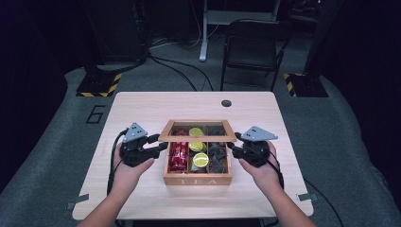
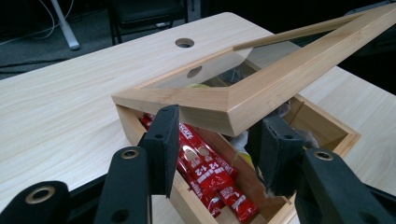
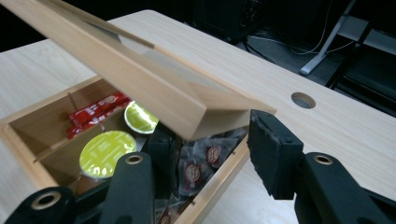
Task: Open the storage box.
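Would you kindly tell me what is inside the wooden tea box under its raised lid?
The wooden tea box holds red sachets, round green-topped capsules and dark wrapped packets. The raised glass-paned wooden lid hides part of the back compartments.

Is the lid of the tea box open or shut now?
Partly open: the lid is tilted up above the box, with sachets visible under it.

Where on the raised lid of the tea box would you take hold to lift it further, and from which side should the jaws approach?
Grip the lid at its free front corners, one gripper from each side. The frame there is a flat wooden bar, raised clear of the tea box, so jaws can likely straddle it. The left gripper and right gripper already have open jaws at those corners; the glazed centre offers no edge.
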`<control>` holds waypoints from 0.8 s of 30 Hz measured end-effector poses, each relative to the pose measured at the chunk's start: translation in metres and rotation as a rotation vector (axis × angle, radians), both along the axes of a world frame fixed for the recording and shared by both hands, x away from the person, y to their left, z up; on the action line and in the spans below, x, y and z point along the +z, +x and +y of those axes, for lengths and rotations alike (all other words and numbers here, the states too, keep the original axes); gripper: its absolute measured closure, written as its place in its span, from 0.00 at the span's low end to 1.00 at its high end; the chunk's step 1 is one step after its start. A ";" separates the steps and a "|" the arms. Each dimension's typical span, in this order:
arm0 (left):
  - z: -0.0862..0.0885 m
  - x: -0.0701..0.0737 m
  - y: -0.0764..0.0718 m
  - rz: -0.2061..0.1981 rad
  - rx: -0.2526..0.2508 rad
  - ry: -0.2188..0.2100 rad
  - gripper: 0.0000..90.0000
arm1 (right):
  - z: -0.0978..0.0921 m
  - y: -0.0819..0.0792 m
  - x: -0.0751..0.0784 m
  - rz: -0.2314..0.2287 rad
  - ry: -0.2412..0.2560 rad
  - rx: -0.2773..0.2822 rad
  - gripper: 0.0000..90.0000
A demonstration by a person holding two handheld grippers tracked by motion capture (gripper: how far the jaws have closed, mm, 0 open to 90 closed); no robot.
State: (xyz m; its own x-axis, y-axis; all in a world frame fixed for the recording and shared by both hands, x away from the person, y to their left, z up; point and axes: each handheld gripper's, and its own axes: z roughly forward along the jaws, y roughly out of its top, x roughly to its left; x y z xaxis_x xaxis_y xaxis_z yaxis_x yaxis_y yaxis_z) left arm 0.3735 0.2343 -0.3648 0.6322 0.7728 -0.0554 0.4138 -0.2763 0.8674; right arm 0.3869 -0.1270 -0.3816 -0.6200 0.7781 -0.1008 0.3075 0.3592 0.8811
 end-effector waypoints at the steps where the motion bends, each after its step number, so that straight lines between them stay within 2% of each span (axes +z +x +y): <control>1: 0.000 0.001 0.001 -0.002 0.001 -0.004 0.60 | 0.000 0.002 0.001 -0.007 -0.006 0.001 0.60; 9: 0.000 0.010 0.009 -0.009 0.011 -0.015 0.60 | 0.008 0.011 0.008 -0.058 -0.036 -0.029 0.65; 13: -0.001 0.013 0.012 -0.018 0.013 -0.010 0.60 | 0.009 0.015 0.010 -0.054 -0.033 -0.041 0.66; 16: -0.003 0.014 0.013 -0.036 0.011 0.012 0.60 | 0.009 0.017 0.011 -0.059 -0.040 -0.035 0.66; 17: -0.003 0.013 0.013 -0.051 0.015 0.014 0.59 | 0.009 0.017 0.012 -0.055 -0.045 -0.036 0.66; 19: -0.003 0.010 0.015 -0.052 0.019 0.011 0.59 | 0.009 0.018 0.013 -0.058 -0.048 -0.032 0.66; 24: -0.002 -0.002 0.026 -0.027 0.050 0.025 0.60 | 0.009 0.020 0.014 -0.051 -0.036 -0.037 0.66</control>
